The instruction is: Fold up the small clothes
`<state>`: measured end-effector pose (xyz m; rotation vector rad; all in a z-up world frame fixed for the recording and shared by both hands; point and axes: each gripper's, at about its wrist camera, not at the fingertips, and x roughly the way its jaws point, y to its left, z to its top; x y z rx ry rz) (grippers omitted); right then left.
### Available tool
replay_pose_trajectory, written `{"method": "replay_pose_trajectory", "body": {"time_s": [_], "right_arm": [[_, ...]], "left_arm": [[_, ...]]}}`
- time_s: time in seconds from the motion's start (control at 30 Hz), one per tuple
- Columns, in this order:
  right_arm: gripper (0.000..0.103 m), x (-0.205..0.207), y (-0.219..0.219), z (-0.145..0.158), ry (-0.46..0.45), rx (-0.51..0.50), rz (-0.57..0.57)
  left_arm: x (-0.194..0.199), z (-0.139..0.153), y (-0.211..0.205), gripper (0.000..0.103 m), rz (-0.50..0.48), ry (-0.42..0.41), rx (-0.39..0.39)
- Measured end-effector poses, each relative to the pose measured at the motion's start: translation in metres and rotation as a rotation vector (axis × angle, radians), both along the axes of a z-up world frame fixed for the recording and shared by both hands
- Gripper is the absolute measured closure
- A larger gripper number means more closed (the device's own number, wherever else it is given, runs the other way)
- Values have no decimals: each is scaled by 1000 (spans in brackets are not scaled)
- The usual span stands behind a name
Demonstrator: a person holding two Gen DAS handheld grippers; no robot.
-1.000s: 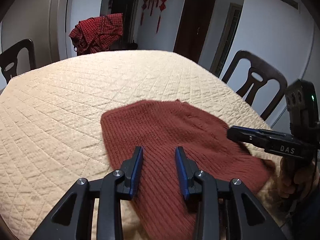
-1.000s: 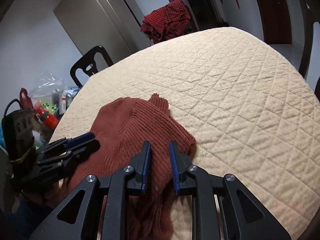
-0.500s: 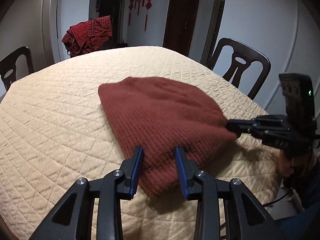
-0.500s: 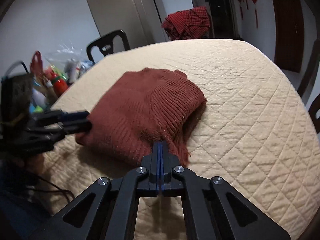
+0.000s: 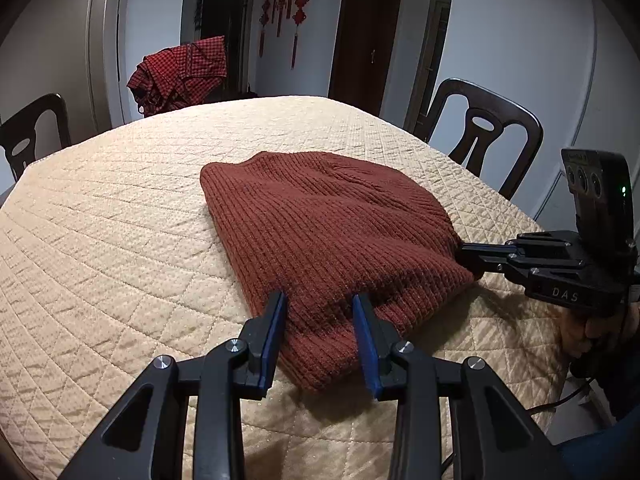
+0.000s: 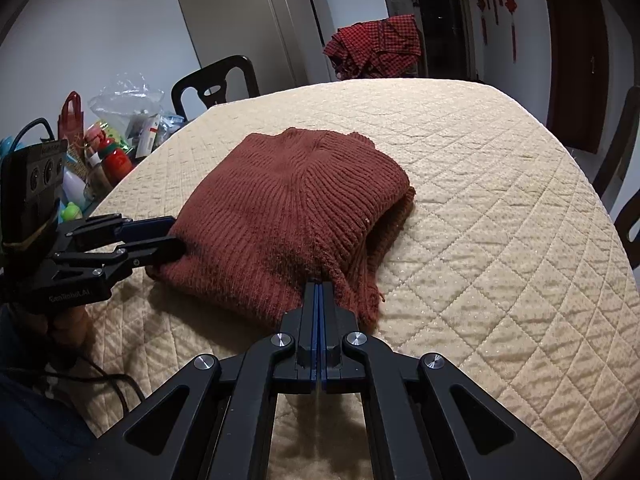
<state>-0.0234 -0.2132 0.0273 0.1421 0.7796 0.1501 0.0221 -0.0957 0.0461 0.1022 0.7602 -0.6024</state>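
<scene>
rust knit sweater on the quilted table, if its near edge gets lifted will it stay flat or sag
The rust knit sweater would probably sag: it already slumps in soft rounded folds. Its loose, frayed edge would likely dangle. The ribbed knit looks grippy, so it should not slip easily from the right gripper pinching it.

Right claw (image 6: 319, 286) pinched fully together on the knit hem at 6 o'clock; left claw (image 5: 320, 300) parted, straddling the near edge, pads barely touching; both angled downward.
</scene>
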Motion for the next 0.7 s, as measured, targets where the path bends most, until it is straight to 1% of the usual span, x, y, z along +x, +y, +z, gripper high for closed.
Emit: {"method": "replay_pose_trajectory", "body": {"time_s": [0.1, 0.17, 0.3, 0.4, 0.47, 0.53, 0.6, 0.63, 0.7], "right_arm": [[103, 1, 3, 3, 10, -8, -5], [103, -1, 5, 10, 5, -8, -7], [102, -1, 6, 29, -54, 16, -2], [102, 9, 9, 33, -79, 32, 4], [102, 17, 12, 30, -66, 45, 11], [102, 22, 15, 24, -50, 37, 17], [102, 28, 13, 11, -2, 36, 2], [102, 28, 11, 9, 4, 53, 2], [102, 26, 8, 10, 1, 83, -3]], "left_arm": [[0, 5, 7, 65, 14, 15, -23], [-1, 10, 11, 65, 31, 8, -36], [1, 25, 19, 65, 68, -20, -58], [8, 32, 14, 65, 63, -36, -76], [10, 32, 7, 65, 46, -33, -79], [11, 25, -1, 65, 17, -11, -75], [16, 11, -8, 65, 13, 27, -37], [17, 7, -10, 65, 13, 33, -32], [17, 8, -10, 65, 13, 29, -40]]}}
